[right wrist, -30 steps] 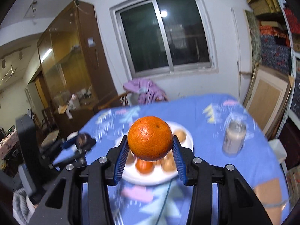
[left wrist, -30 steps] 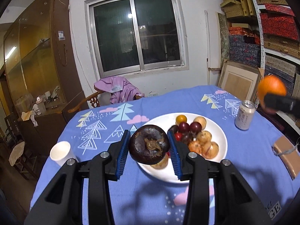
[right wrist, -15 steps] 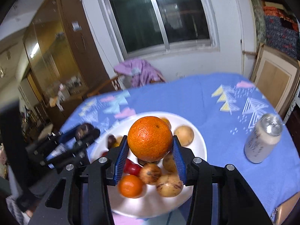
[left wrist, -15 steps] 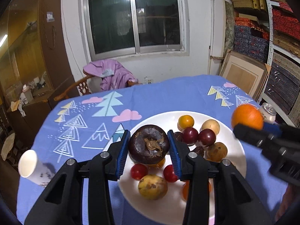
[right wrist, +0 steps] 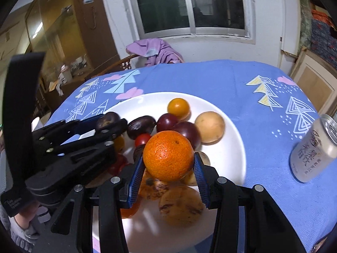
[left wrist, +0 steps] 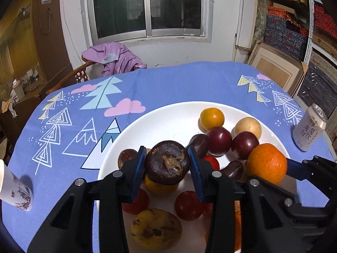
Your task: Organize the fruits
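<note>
Over the white plate point(left wrist: 168, 116) on the bench, both hand-held grippers carried fruit.
The left hand-held gripper point(left wrist: 167, 165) clamped a dark mangosteen point(left wrist: 167, 165); the right hand-held gripper point(right wrist: 168, 162) clamped an orange point(right wrist: 168, 155). Many fruits already lay on the plate; these two apparently remained to be set down.

Domestic room, used for dining and storage. A table point(left wrist: 168, 84) under a blue printed cloth carries a white plate point(left wrist: 168, 122) of mixed fruit, a drink can point(left wrist: 309, 126) and a paper cup point(left wrist: 14, 191). A wooden chair point(left wrist: 69, 80) draped with a purple garment point(left wrist: 113, 59) stands below a sliding window point(left wrist: 147, 6). A glass-fronted cabinet point(right wrist: 56, 33) lines one wall; shelves point(left wrist: 316, 21) of stacked boxes line the other.
</note>
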Motion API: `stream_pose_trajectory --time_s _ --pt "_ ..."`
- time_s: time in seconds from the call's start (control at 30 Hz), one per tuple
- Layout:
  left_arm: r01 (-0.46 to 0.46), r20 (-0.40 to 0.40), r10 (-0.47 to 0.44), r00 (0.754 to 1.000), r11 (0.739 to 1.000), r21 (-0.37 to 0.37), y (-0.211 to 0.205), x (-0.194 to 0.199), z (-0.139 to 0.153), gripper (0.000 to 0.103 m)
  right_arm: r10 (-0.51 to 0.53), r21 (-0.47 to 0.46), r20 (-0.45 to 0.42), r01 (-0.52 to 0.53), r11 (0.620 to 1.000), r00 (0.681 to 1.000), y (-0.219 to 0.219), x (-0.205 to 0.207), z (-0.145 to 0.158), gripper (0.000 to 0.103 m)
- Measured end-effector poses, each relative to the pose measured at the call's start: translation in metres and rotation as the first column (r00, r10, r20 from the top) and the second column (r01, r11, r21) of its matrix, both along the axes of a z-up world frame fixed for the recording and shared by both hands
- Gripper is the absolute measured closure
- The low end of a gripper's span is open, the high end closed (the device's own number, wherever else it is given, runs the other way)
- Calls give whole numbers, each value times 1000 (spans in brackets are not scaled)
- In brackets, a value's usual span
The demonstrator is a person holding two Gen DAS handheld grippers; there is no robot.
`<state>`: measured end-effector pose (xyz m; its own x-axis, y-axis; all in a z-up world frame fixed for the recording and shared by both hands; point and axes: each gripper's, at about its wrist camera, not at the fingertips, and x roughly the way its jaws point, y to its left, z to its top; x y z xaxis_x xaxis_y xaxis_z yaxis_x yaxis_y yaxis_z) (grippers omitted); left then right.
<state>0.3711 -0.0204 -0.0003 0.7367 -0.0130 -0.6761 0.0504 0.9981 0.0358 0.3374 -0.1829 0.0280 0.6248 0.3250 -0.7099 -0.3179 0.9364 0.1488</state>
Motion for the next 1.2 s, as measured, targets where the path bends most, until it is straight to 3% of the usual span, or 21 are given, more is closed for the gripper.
stream_pose_trajectory --time_s 0.2,0.3,0.37,0.4,0.57,0.9,0.93,1.2 --pt "3 3 -3 1000 1000 -5 0 -2 1 59 4 -2 6 -4 1000 1000 -1 -1 2 54" --pt "-2 7 2 1000 1000 -20 2 -4 3 53 -12 -4 11 13 1000 1000 -4 -1 4 42" --pt "-17 19 17 1000 1000 -25 5 -7 8 32 -16 20 10 16 1000 1000 -8 -1 7 36" --pt "-28 31 29 999 999 -22 7 -10 11 30 -19 33 8 18 999 1000 -10 -1 9 36" --pt "-41 58 41 997 999 -13 15 -29 30 30 -15 76 43 12 997 999 -15 -14 32 36" --pt "-63 174 60 983 998 10 18 -115 81 23 9 124 176 -32 992 984 -15 -86 91 36" --pt "-64 183 60 981 998 16 16 -124 83 22 6 126 189 -31 992 982 -16 -98 94 31" --pt "-70 196 60 979 997 42 -3 -199 66 10 -82 171 166 53 984 983 -39 -154 74 22"
